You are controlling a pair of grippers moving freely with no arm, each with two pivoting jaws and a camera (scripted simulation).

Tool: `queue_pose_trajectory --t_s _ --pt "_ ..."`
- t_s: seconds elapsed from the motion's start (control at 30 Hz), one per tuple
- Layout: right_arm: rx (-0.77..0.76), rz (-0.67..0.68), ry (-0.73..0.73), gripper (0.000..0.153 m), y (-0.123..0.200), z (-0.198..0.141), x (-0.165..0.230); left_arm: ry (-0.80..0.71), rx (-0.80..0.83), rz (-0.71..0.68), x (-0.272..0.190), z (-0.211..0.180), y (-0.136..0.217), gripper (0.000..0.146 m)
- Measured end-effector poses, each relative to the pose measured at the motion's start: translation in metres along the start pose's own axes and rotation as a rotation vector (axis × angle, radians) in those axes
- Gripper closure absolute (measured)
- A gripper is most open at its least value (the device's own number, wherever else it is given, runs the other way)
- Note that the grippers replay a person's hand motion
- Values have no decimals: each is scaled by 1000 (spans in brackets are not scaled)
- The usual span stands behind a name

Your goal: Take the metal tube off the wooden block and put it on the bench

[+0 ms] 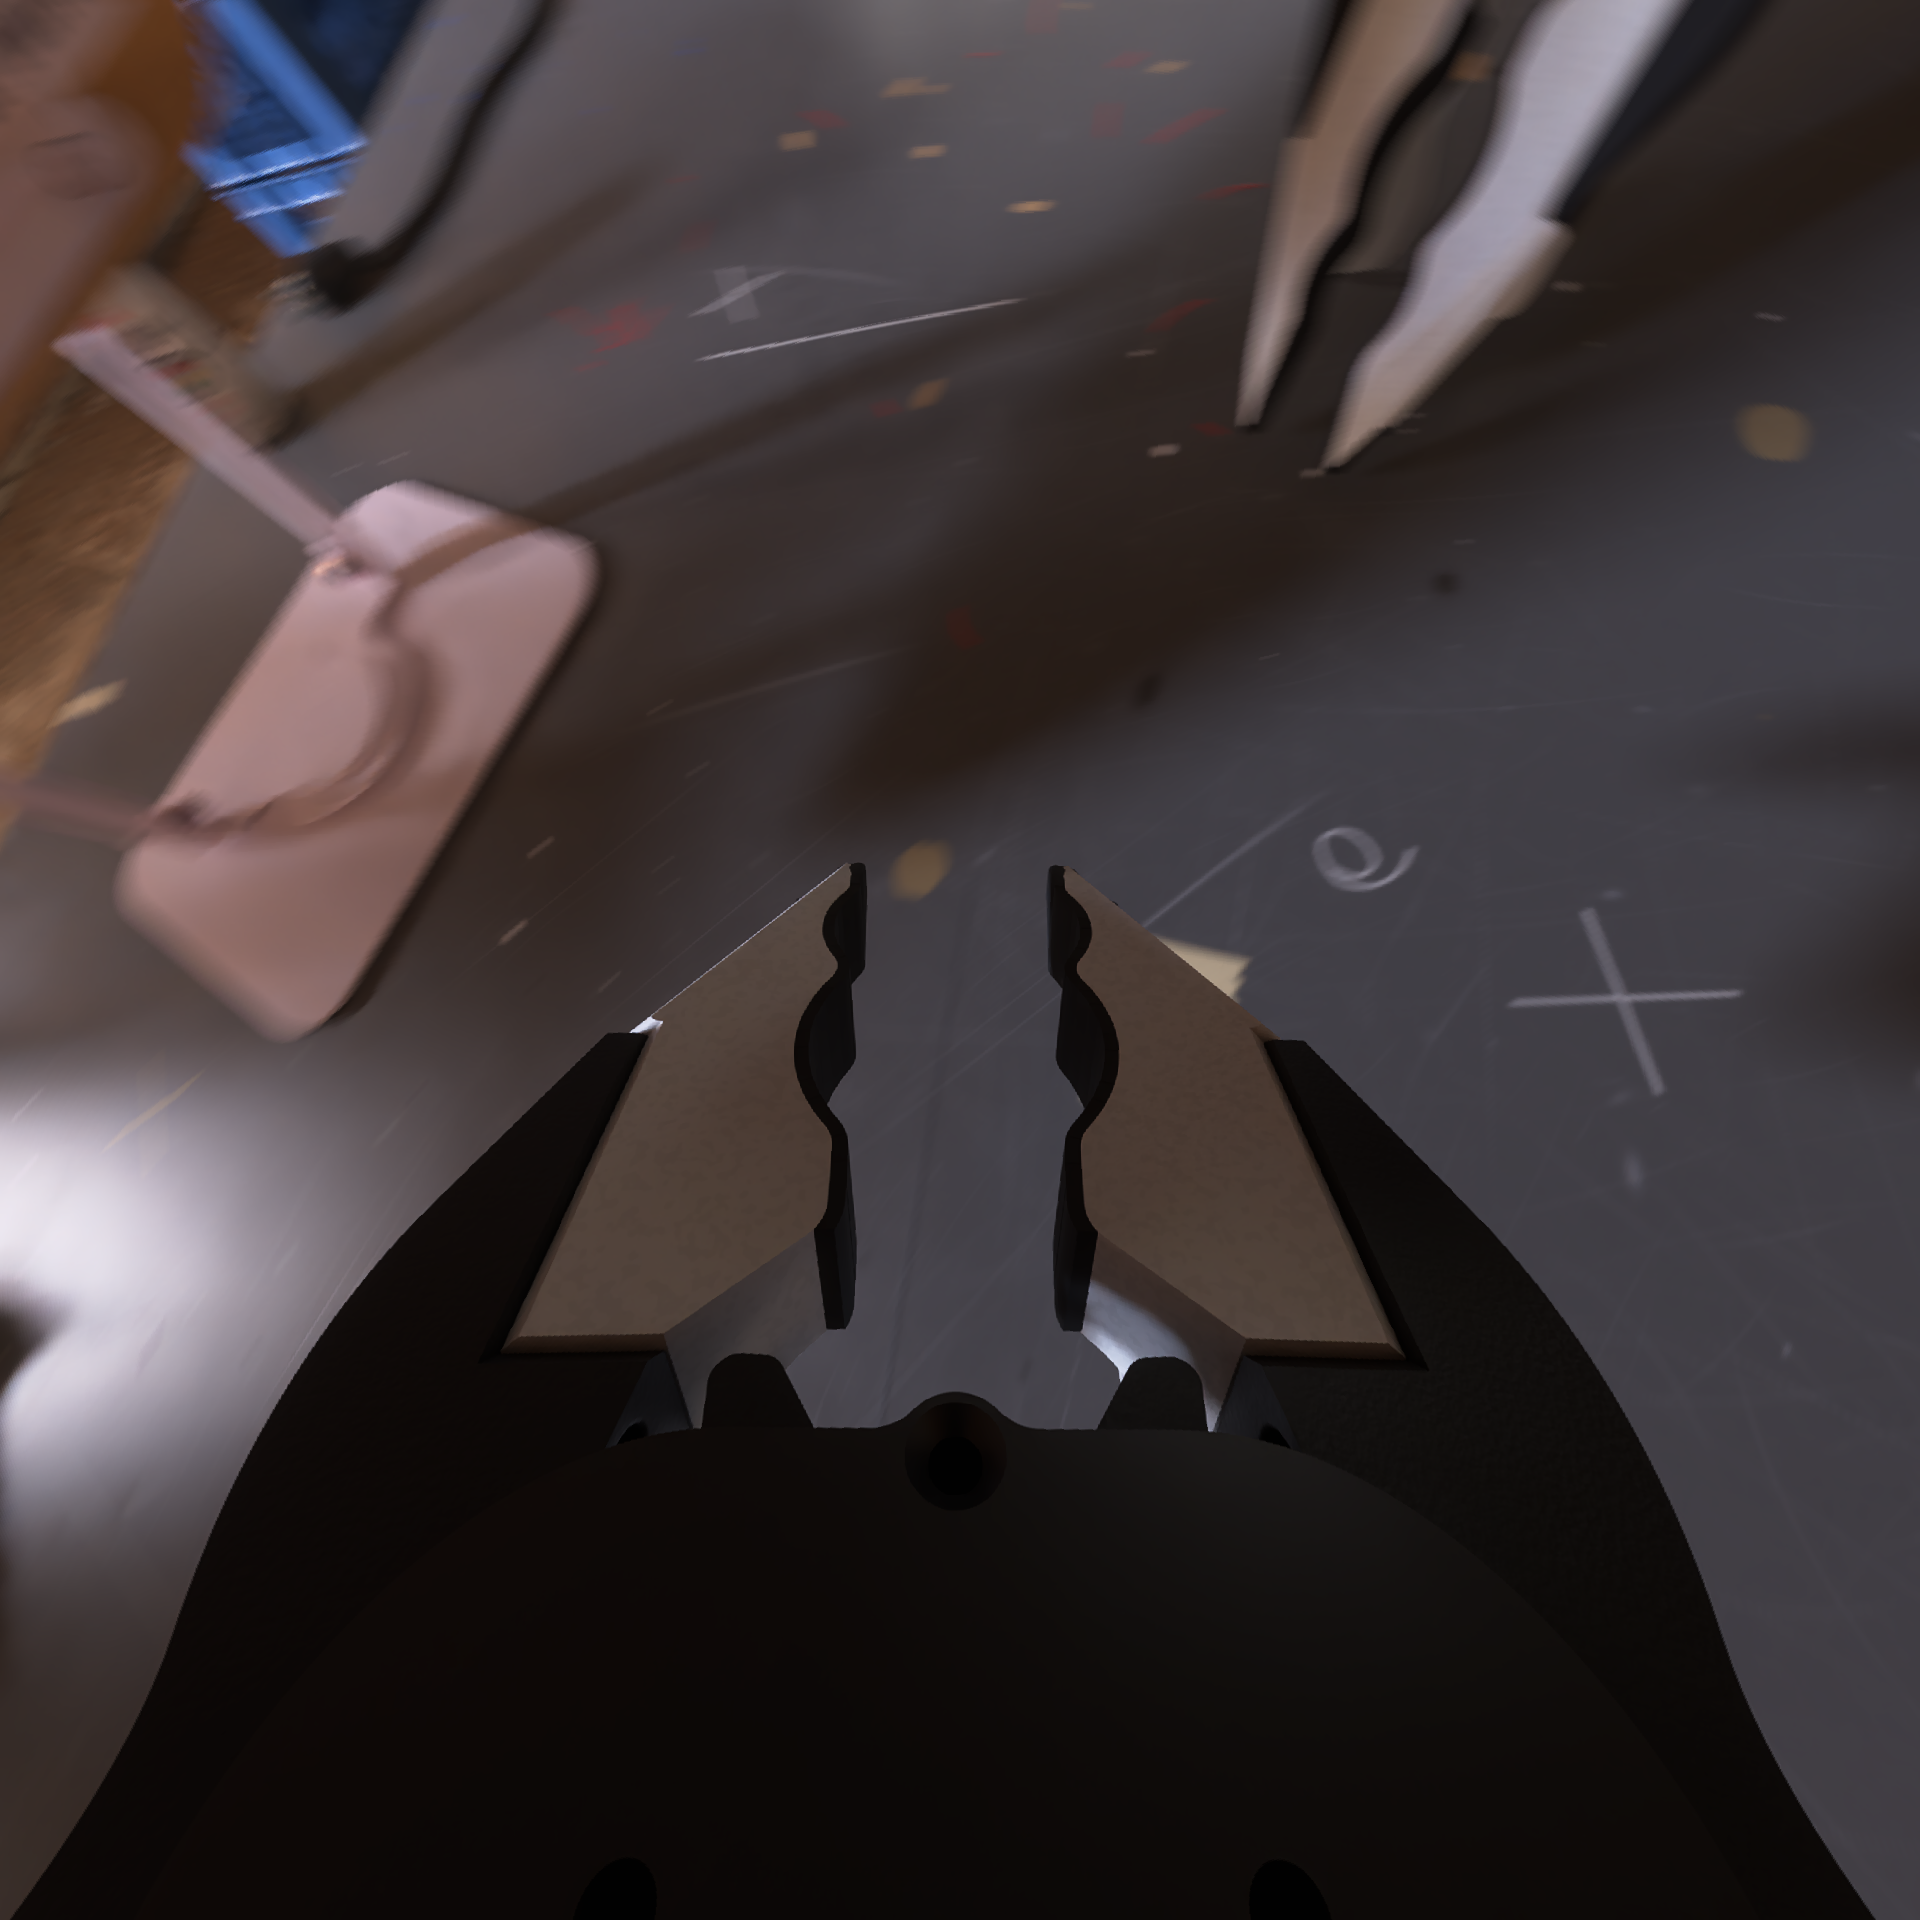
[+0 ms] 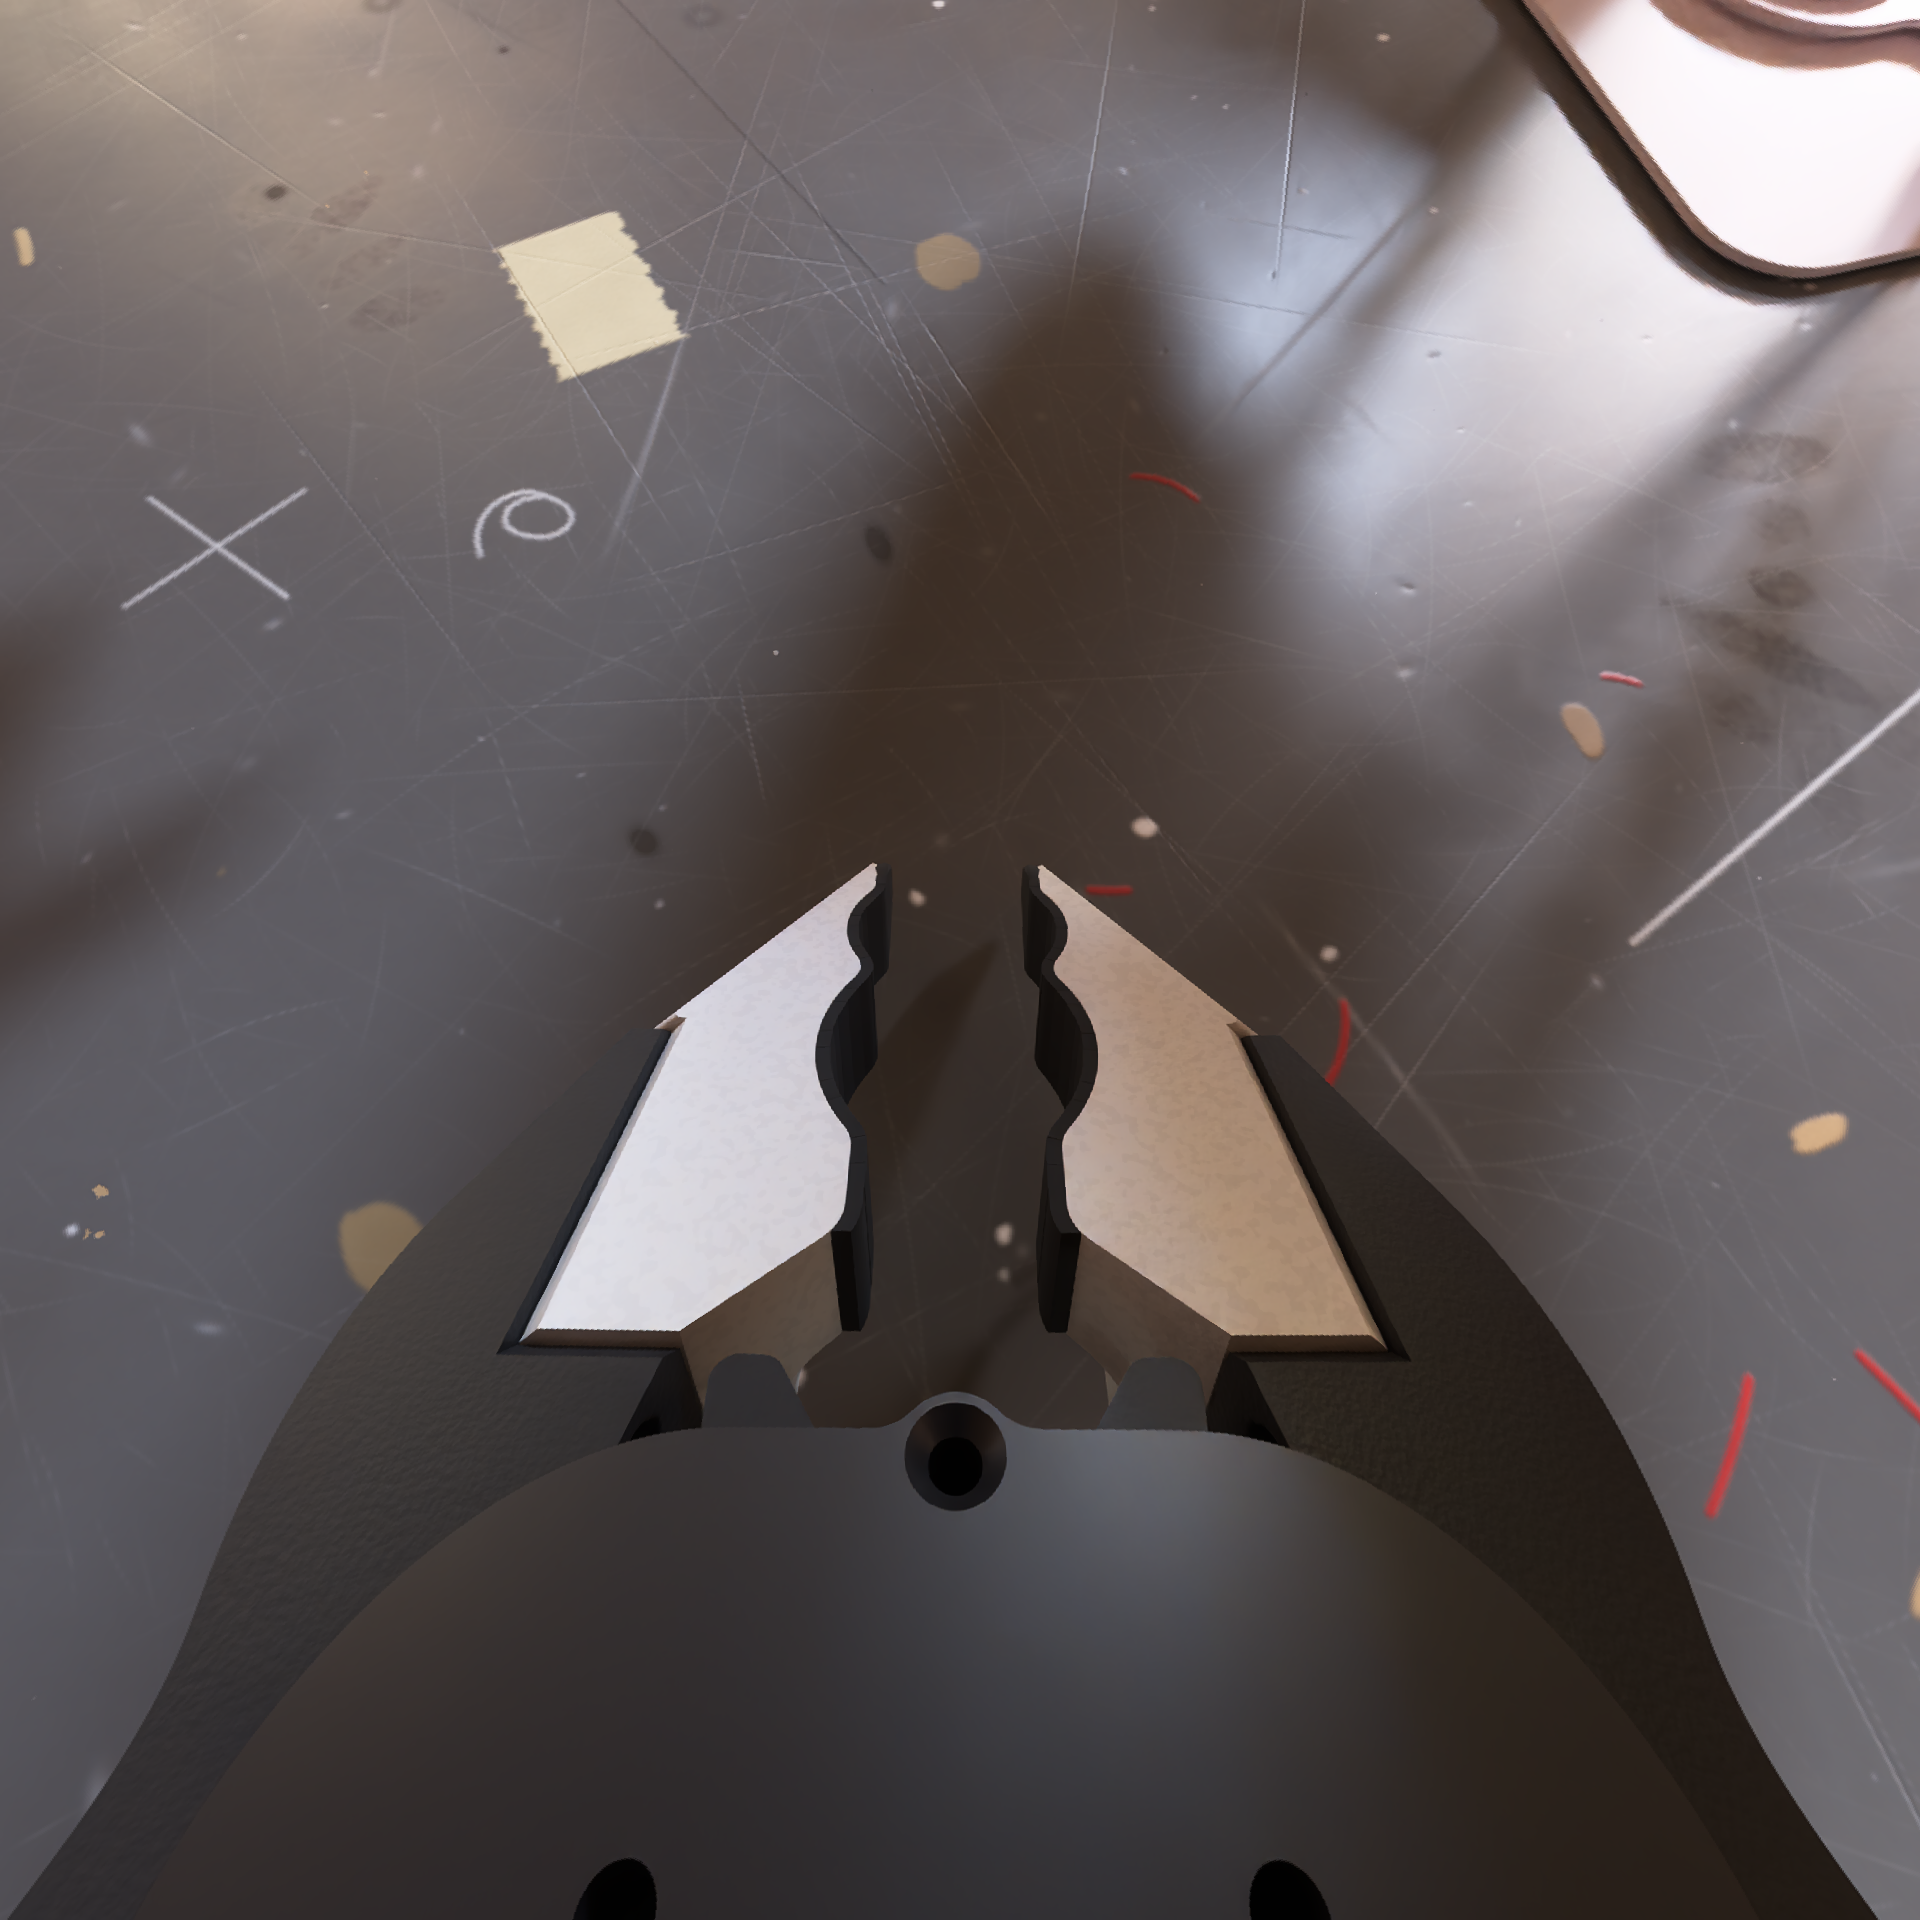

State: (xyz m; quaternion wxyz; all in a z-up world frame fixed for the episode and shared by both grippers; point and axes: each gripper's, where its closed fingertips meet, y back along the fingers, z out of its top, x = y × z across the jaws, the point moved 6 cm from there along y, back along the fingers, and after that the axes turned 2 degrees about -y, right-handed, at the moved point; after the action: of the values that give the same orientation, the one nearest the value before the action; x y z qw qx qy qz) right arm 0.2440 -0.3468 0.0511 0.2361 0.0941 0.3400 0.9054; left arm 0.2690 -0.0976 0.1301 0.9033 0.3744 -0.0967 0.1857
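Both claws empty, jaws slightly apart: left claw [image 1: 956, 883] and right claw [image 2: 956, 883] hover over dark scratched counter [image 2: 416, 831]. Pink pouch [image 1: 364, 748] lies near. Metal tube, wooden block unseen.

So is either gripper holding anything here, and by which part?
Nothing is held. The left gripper and right gripper both have open jaws with only bare bench between them.

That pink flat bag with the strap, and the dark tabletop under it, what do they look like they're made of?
The pink bag looks like smooth leather or imitation leather: matte, even surface, rounded corners, a thin strap lying curved across it. I cannot tell which. The bench looks like a hard dark sheet, perhaps metal or laminate, with a dull sheen: fine scratches, paint flecks and chalk marks cover it.
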Motion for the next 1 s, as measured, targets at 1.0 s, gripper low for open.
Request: queue_pose_trajectory --t_s 1.0 --pt "1 14 0 131 0 0 1 1141 557 742 272 -332 149 93"
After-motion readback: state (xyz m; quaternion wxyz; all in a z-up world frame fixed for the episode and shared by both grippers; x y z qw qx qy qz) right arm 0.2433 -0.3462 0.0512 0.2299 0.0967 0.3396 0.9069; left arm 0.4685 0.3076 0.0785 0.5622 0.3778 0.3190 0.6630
